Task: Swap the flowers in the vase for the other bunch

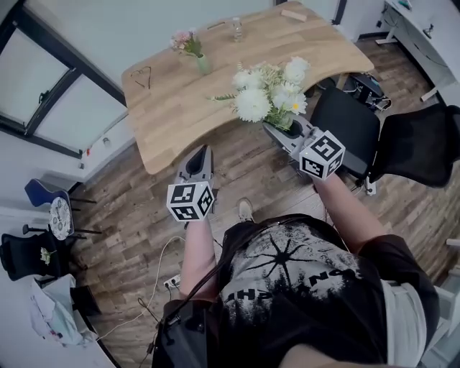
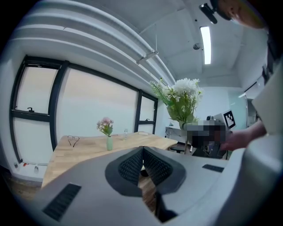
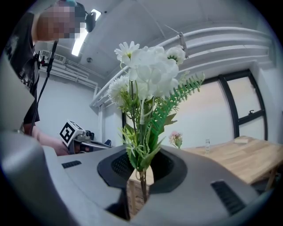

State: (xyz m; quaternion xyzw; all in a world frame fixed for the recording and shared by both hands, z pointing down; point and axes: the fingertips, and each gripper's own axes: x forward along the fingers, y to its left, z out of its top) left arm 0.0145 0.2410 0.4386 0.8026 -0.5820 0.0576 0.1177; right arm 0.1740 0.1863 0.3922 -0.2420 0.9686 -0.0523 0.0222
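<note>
A small green vase (image 1: 204, 65) with pink flowers (image 1: 184, 41) stands on the wooden table (image 1: 165, 108), far side. The vase (image 2: 109, 143) and pink flowers (image 2: 105, 126) also show in the left gripper view, and the pink flowers (image 3: 176, 138) behind my right jaws. My right gripper (image 1: 275, 132) is shut on the stems of a white bunch (image 1: 269, 90) with green fern, held upright over the table's near edge; the white bunch (image 3: 146, 75) rises from the jaws. My left gripper (image 1: 199, 162) is shut and holds nothing, short of the table edge, its jaws (image 2: 142, 165) closed together.
Glasses (image 1: 144, 74) lie at the table's left end; a small clear bottle (image 1: 236, 29) and a flat block (image 1: 293, 14) sit at the far edge. Black office chairs (image 1: 424, 144) stand right of me. Windows run along the left wall; cables lie on the wood floor.
</note>
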